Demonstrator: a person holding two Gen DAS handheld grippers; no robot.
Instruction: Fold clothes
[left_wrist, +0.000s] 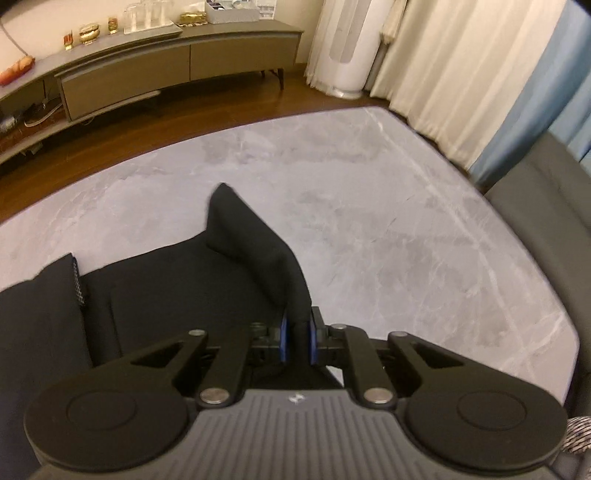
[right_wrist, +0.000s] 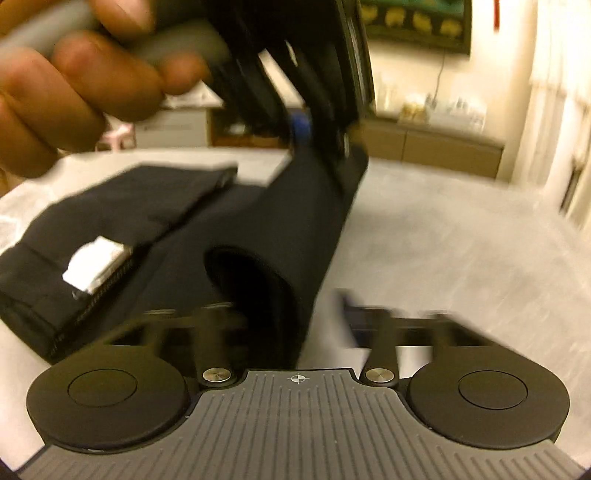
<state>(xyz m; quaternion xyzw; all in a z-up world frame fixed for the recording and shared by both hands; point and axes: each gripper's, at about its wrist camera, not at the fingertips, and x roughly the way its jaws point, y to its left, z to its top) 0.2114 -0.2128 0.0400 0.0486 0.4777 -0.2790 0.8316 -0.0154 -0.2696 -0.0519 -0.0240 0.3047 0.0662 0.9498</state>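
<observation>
The left gripper (left_wrist: 296, 341) has its blue-padded fingers (left_wrist: 283, 338) pinched tight on a raised fold of the black garment (left_wrist: 177, 280), and the cloth rises from that clamp in a tall ridge to a peak above the grey marbled surface (left_wrist: 369, 221). The rest of the garment spreads flat to the left on that surface, with a speckled trim strip (left_wrist: 78, 280) at one folded edge.

Over to the right wrist view — it's blurred, lots of smear. The right gripper (right_wrist: 295, 325) sits low against the garment (right_wrist: 288, 221), whose open tube of dark cloth gapes right in front of the camera. The right-hand finger (right_wrist: 347, 306) shows as a dark streak beside the cloth and the other is lost behind it, so whether this gripper is closed on anything cannot be told.

A white label (right_wrist: 98, 264) lies on the garment's folded band to the left. Above, a person's hand (right_wrist: 74, 74) wraps the grey handle of the left gripper (right_wrist: 301, 127), which hangs in from the top and blocks much of the room.

Around the scene: a long low cabinet (left_wrist: 177, 62) with glassware and gold ornaments on top, cream curtains (left_wrist: 461, 74), a white tower appliance (left_wrist: 349, 55), and a dark grey sofa edge (left_wrist: 546, 206) on the right, just beside the marbled surface.
</observation>
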